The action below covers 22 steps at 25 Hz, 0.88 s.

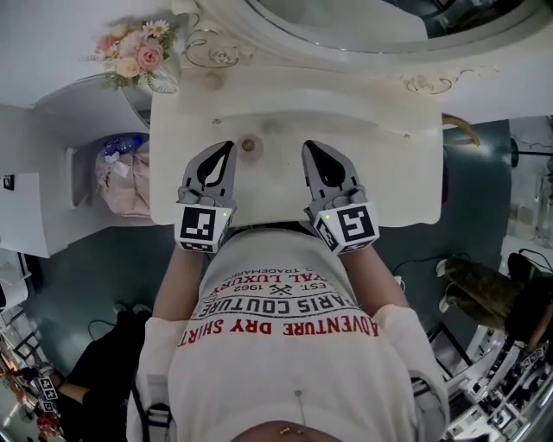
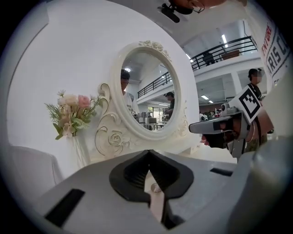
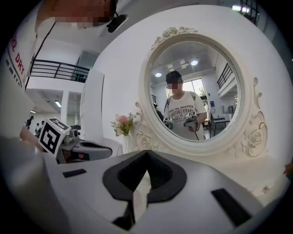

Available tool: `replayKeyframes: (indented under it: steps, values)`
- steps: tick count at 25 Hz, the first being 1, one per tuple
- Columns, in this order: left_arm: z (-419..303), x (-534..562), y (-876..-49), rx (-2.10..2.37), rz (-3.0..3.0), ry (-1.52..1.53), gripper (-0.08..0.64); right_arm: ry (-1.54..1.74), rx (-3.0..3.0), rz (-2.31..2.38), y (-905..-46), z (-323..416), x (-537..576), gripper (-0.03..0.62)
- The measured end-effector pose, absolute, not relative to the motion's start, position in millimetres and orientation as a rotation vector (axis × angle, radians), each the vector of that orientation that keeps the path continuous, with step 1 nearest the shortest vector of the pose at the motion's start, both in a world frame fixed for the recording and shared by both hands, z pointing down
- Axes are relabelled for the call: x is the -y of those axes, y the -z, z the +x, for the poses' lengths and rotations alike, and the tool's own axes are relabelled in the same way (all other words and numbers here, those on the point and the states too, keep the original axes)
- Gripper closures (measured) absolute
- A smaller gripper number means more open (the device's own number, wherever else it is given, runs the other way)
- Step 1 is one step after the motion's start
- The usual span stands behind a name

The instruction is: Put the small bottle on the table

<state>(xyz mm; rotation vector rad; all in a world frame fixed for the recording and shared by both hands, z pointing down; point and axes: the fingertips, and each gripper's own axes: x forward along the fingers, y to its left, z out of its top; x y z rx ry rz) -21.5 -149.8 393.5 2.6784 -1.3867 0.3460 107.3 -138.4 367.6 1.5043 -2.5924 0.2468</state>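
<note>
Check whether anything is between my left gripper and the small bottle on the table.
Nothing visible is. The small bottle stands on the white table just beside the left gripper's shut tips, toward the right gripper, with only bare tabletop between them.

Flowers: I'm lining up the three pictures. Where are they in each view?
Head view: flowers at top left.
Left gripper view: at left, left of the mirror.
Right gripper view: left of centre, left of the mirror.
Shared landmark: the oval mirror.
</note>
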Motion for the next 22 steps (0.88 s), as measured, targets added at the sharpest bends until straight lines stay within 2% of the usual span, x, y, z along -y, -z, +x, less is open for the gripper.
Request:
replayKeyframes:
  steps: [15, 22]
  values:
    - [-52, 136, -293, 1.451, 2.808, -0.215, 0.552, -0.054, 2.672, 1.576, -297, 98, 127, 0.594]
    - [-70, 134, -286, 1.486, 2.804, -0.194, 0.552, -0.029, 2.673, 1.564, -292, 91, 123, 0.594]
